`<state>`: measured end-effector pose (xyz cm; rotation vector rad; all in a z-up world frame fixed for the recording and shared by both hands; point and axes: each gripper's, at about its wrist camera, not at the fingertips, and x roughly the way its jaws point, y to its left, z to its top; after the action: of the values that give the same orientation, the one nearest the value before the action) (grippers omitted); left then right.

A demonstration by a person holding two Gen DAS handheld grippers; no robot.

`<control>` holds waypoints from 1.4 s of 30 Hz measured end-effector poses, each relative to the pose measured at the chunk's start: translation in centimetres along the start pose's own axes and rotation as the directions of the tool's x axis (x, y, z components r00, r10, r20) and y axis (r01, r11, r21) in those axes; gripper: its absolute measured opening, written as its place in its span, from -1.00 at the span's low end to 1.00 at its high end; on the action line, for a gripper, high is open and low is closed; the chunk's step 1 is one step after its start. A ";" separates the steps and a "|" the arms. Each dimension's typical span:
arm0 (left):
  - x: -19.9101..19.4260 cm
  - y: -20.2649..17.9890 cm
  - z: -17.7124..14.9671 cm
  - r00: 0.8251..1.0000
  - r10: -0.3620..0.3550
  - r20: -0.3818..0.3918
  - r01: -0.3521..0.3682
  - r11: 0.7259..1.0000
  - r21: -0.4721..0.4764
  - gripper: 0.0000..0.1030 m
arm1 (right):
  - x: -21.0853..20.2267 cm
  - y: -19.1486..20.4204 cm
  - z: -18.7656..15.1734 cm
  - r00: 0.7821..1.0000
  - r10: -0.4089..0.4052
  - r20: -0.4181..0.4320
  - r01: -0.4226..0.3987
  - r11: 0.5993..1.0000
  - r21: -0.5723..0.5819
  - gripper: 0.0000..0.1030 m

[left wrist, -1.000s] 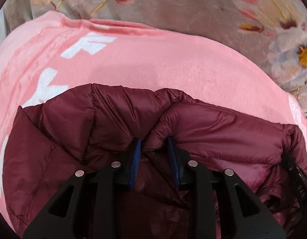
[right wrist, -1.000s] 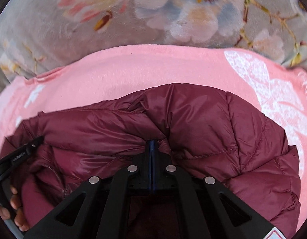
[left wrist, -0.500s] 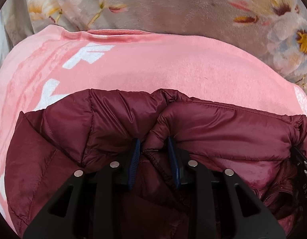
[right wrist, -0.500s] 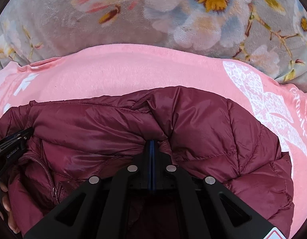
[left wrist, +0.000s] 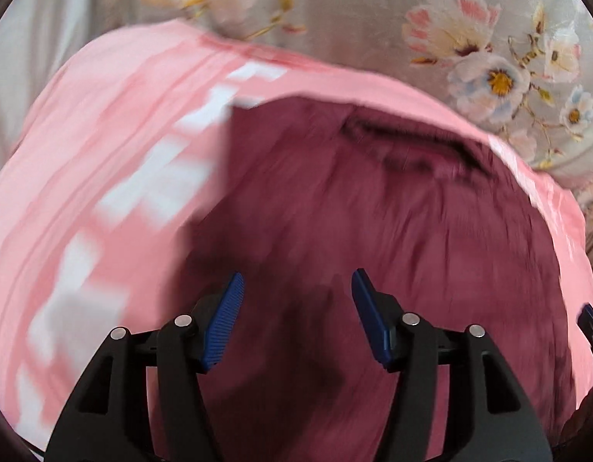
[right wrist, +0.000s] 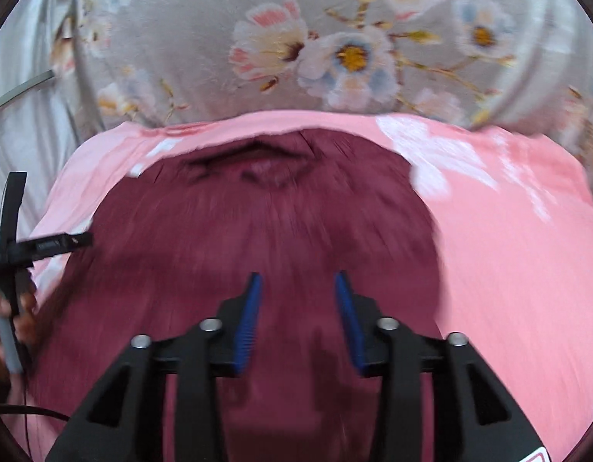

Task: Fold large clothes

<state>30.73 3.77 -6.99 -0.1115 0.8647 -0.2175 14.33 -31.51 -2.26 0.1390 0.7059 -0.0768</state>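
A maroon puffer jacket (left wrist: pixel 392 238) lies spread on a pink blanket (left wrist: pixel 115 177); both views are motion-blurred. It also shows in the right wrist view (right wrist: pixel 265 231), its collar at the far edge. My left gripper (left wrist: pixel 296 288) is open and empty, hovering above the jacket. My right gripper (right wrist: pixel 298 288) is open and empty above the jacket too. The left gripper's body and the hand holding it (right wrist: pixel 15 254) show at the left edge of the right wrist view.
The pink blanket (right wrist: pixel 508 250) with white print covers a grey floral bedspread (right wrist: pixel 334 50), which extends beyond the jacket's far edge. A pale sheet (right wrist: pixel 23 127) lies at the left.
Both grippers have opened and let go of the jacket fabric. Both have lifted and pulled back, so the jacket now lies flatter and more of it is in view.
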 end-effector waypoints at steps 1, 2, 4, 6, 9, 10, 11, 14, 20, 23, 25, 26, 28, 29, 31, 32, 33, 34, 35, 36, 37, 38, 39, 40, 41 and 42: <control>-1.7 1.7 -2.1 1.000 -0.009 -0.019 0.009 1.000 -0.019 0.10 | -2.4 -0.7 -2.2 1.000 -0.011 -0.004 0.011 1.000 0.013 -0.14; -3.1 3.1 -3.9 0.999 -0.015 -0.028 0.014 0.999 -0.047 0.11 | -4.1 -1.3 -4.1 1.000 -0.024 -0.010 0.024 0.999 0.031 -0.10; -5.4 5.9 -7.1 0.999 -0.023 -0.049 0.018 0.993 -0.117 0.16 | -7.7 -2.9 -7.8 0.999 -0.049 -0.020 0.050 0.995 0.092 0.04; -7.1 8.0 -9.8 0.998 -0.017 -0.053 0.008 0.985 -0.175 0.18 | -9.9 -4.4 -10.8 0.997 -0.069 -0.026 0.072 0.983 0.167 0.13; -8.9 10.1 -13.4 0.998 -0.017 -0.063 0.001 0.971 -0.237 0.18 | -11.9 -6.2 -14.6 0.997 -0.070 -0.041 0.078 0.961 0.266 0.18; -9.2 10.7 -14.4 0.997 -0.036 -0.065 0.018 0.963 -0.268 0.18 | -12.2 -6.7 -15.7 0.996 -0.076 -0.051 0.087 0.951 0.297 0.18; -9.5 11.0 -15.1 0.997 -0.052 -0.050 0.035 0.956 -0.292 0.18 | -12.3 -7.2 -16.5 0.995 -0.078 -0.060 0.093 0.943 0.321 0.18; -10.4 11.2 -16.0 0.998 -0.054 -0.024 0.043 0.945 -0.323 0.21 | -12.1 -7.9 -17.4 0.995 -0.076 -0.059 0.092 0.925 0.370 0.18; -9.6 10.2 -15.7 0.998 -0.059 -0.012 0.051 0.934 -0.353 0.56 | -10.4 -8.9 -16.6 0.998 -0.039 -0.055 0.059 0.900 0.432 0.19; -9.0 9.9 -15.2 0.999 -0.049 -0.003 0.044 0.931 -0.361 0.62 | -9.2 -8.9 -16.2 0.998 -0.019 -0.064 0.045 0.892 0.451 0.20; -8.6 9.5 -14.8 0.999 -0.040 -0.012 0.033 0.937 -0.347 0.43 | -8.7 -8.8 -15.8 0.998 -0.012 -0.059 0.037 0.888 0.459 0.18; -8.6 9.3 -14.6 0.999 -0.050 -0.016 0.041 0.940 -0.339 0.20 | -8.5 -8.9 -15.7 0.998 -0.008 -0.057 0.033 0.886 0.462 0.08; -8.1 8.9 -14.2 0.993 -0.110 -0.054 0.085 0.937 -0.340 -0.36 | -8.1 -8.6 -15.4 0.999 0.008 -0.049 0.015 0.888 0.460 -0.43; -8.2 8.7 -14.1 0.991 -0.122 -0.057 0.095 0.935 -0.342 -0.49 | -7.9 -8.4 -15.2 0.999 0.022 -0.044 0.001 0.888 0.460 -0.72; -9.0 8.2 -13.6 0.991 -0.123 -0.051 0.101 0.942 -0.320 -0.82 | -8.5 -7.7 -14.7 1.000 0.020 -0.020 -0.009 0.896 0.443 -0.88; -9.7 8.0 -13.4 0.991 -0.129 -0.036 0.112 0.944 -0.311 -0.84 | -9.1 -7.2 -14.3 1.000 0.011 -0.005 -0.008 0.908 0.420 -0.91; -10.7 7.8 -13.2 0.990 -0.136 -0.018 0.125 0.946 -0.300 -0.87 | -10.3 -6.4 -13.7 1.000 0.004 0.029 -0.015 0.925 0.379 -0.91; -12.0 7.5 -12.9 0.988 -0.151 0.006 0.147 0.948 -0.283 -0.90 | -11.2 -5.9 -13.2 0.999 0.002 0.052 -0.020 0.938 0.347 -0.92; -13.4 7.2 -12.7 0.986 -0.164 0.027 0.166 0.949 -0.268 -0.90 | -12.6 -5.2 -12.7 0.997 0.000 0.079 -0.024 0.953 0.303 -0.93; -14.9 7.0 -12.6 0.983 -0.178 0.049 0.184 0.951 -0.249 -0.91 | -14.2 -4.5 -12.2 0.994 0.004 0.110 -0.031 0.967 0.253 -0.93; -16.9 6.7 -12.4 0.978 -0.195 0.076 0.207 0.953 -0.223 -0.91 | -15.6 -4.0 -11.9 0.991 0.009 0.134 -0.037 0.977 0.211 -0.94; -18.8 6.4 -12.4 0.973 -0.209 0.100 0.225 0.954 -0.197 -0.91 | -17.2 -3.6 -11.8 0.987 0.014 0.158 -0.040 0.986 0.164 -0.94; -21.3 6.3 -12.6 0.967 -0.220 0.131 0.240 0.957 -0.162 -0.91 | -19.7 -2.7 -11.7 0.981 0.020 0.193 -0.038 0.996 0.086 -0.94; -23.1 6.2 -12.7 0.962 -0.226 0.153 0.247 0.959 -0.141 -0.91 | -21.4 -2.1 -11.8 0.976 0.023 0.215 -0.031 0.999 0.033 -0.94; -24.9 6.4 -13.0 0.957 -0.230 0.175 0.253 0.959 -0.124 -0.91 | -23.2 -1.7 -12.1 0.971 0.028 0.237 -0.025 1.000 -0.017 -0.94; -26.8 6.7 -13.4 0.951 -0.236 0.197 0.261 0.959 -0.110 -0.91 | -25.8 -1.1 -12.8 0.964 0.044 0.261 -0.023 0.996 -0.081 -0.94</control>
<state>4.57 16.47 2.99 -0.3640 0.6807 -0.3798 -13.55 -30.04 4.77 0.0649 0.4401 -0.0343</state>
